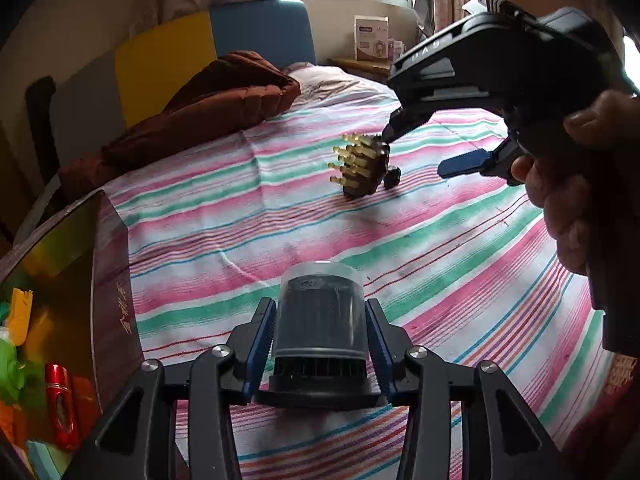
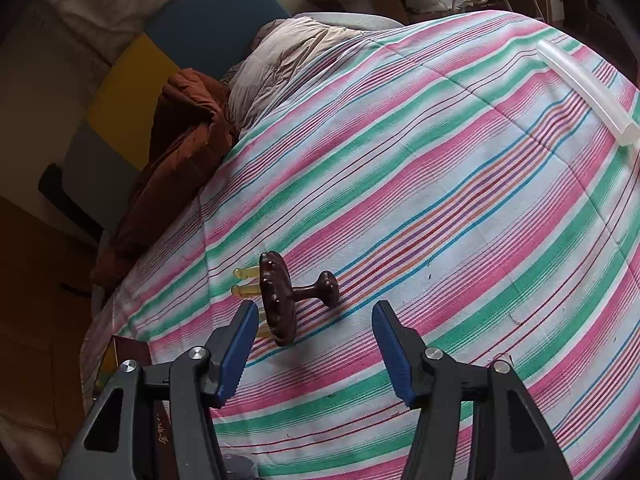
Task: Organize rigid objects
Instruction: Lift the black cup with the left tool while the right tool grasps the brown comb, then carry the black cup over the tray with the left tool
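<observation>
My left gripper point(image 1: 320, 332) pinches the capped jar point(image 1: 320, 320), low over the sheet point(image 1: 440, 240) beside the box point(image 1: 108, 272), likely its destination. Right gripper point(image 2: 316, 344) spread, empty, poised over the massager point(image 2: 280, 300) lying tipped on its side.

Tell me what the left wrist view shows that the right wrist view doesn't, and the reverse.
Only the left wrist view: the left tool shut on a dark cylindrical piece with a clear cap, the open box of colourful items at the bed's edge, and the right tool's body in a hand.

Only the right wrist view: a translucent white tube on the bed, and the right tool with jaws open and empty.

Both: the dark brown massager with yellow prongs, the striped bedsheet, and the rust-brown quilt.
</observation>
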Available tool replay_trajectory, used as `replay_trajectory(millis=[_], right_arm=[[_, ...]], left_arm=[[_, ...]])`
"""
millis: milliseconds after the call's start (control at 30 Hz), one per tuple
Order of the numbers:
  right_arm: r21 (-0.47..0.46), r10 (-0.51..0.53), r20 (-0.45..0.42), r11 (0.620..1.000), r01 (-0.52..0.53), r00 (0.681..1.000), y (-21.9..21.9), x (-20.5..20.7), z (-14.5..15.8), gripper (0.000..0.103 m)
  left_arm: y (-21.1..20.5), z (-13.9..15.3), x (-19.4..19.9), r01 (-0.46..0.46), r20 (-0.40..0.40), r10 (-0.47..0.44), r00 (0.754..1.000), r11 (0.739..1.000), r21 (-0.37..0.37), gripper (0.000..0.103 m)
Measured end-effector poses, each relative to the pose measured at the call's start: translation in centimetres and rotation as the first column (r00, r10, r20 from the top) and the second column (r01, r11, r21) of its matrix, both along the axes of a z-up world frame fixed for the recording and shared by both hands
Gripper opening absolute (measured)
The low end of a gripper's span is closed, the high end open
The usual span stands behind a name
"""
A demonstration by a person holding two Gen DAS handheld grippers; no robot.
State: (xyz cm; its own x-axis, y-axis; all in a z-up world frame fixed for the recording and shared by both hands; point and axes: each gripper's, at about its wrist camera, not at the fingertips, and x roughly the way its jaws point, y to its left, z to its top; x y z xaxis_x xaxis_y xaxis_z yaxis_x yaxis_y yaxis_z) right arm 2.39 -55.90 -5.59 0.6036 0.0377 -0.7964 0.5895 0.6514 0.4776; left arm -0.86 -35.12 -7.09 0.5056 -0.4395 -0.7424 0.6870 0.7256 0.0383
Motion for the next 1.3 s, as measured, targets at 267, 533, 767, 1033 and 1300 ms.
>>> replay_trajectory(millis=[267,533,767,1033,1300], right_arm=[[-0.037,0.003,-0.025,0.999,-0.004,1.000,0.3,0.2,-0.2,0.060],[-0.011,-0.027,-0.006,1.000,0.027,1.000,-0.2,-0.3,-0.1,0.060],[-0.091,-0.023,0.021,0.996,0.025,1.000,0.6,-0.5,1.6,0.061],[-0.297,0.218,-0.145,0.921,-0.253,0.965,4.9,5.7,1.4,0.065],[-0.382,0.325,-0.314,0.817,-0.432,0.892,7.7,6.8,-0.2,0.044]], left_arm=[[0.4,-1.3,0.7,-0.013,-0.091,0.012,0.996,1.000,-0.015,0.044],[0.2,-1.5,0.2,0.007,-0.057,-0.008,0.998,1.000,-0.012,0.045],[0.2,-1.7,-0.1,0.011,-0.027,-0.011,1.000,1.000,-0.007,0.045],[0.2,-1.8,-0.2,0.012,-0.019,-0.012,1.000,1.000,-0.007,0.045],[0.2,-1.9,-0.2,0.011,-0.013,-0.011,1.000,1.000,-0.009,0.045]])
